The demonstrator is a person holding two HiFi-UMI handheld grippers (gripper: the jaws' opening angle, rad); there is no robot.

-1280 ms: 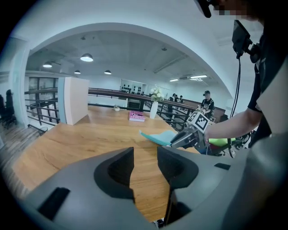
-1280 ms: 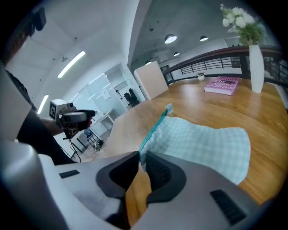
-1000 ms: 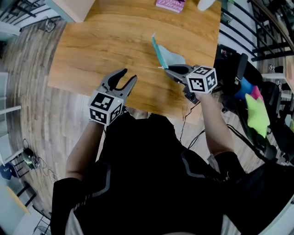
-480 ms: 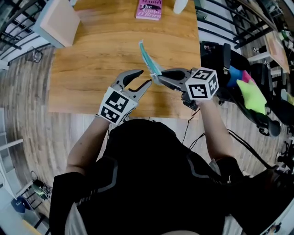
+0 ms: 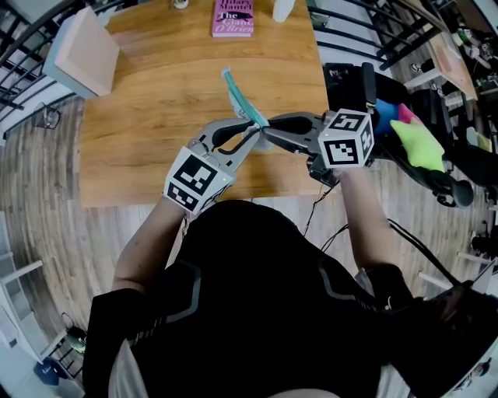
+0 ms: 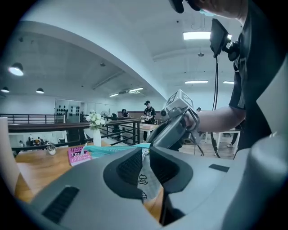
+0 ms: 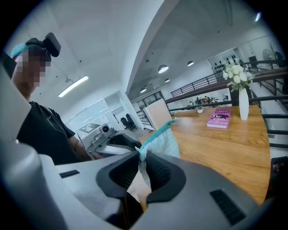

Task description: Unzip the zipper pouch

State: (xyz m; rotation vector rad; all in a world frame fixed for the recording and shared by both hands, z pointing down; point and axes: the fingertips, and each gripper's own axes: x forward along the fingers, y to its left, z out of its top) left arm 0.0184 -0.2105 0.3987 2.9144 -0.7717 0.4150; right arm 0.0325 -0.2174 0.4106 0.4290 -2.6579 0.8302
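The zipper pouch (image 5: 236,95), teal along its zip edge with pale printed fabric, hangs in the air above the wooden table (image 5: 148,116). My right gripper (image 5: 266,130) is shut on its near end, and the fabric (image 7: 163,140) rises from between the pads. My left gripper (image 5: 252,135) meets it from the left, tip to tip. Its jaws are closing with a strip of the printed fabric (image 6: 146,177) between them, and the pads touch it. From the left gripper (image 6: 145,155) I see the right gripper (image 6: 176,126) just beyond. The right gripper view shows its own jaws (image 7: 141,157).
A pink book (image 5: 233,17) and a white vase (image 5: 284,9) with flowers (image 7: 237,72) stand at the table's far edge. A beige box (image 5: 82,54) sits at the far left corner. A chair with bright cloths (image 5: 412,136) is at the right, with railings behind.
My left gripper has come up and right to the pouch's near end and its jaws have narrowed round the fabric. The right gripper still holds the pouch.
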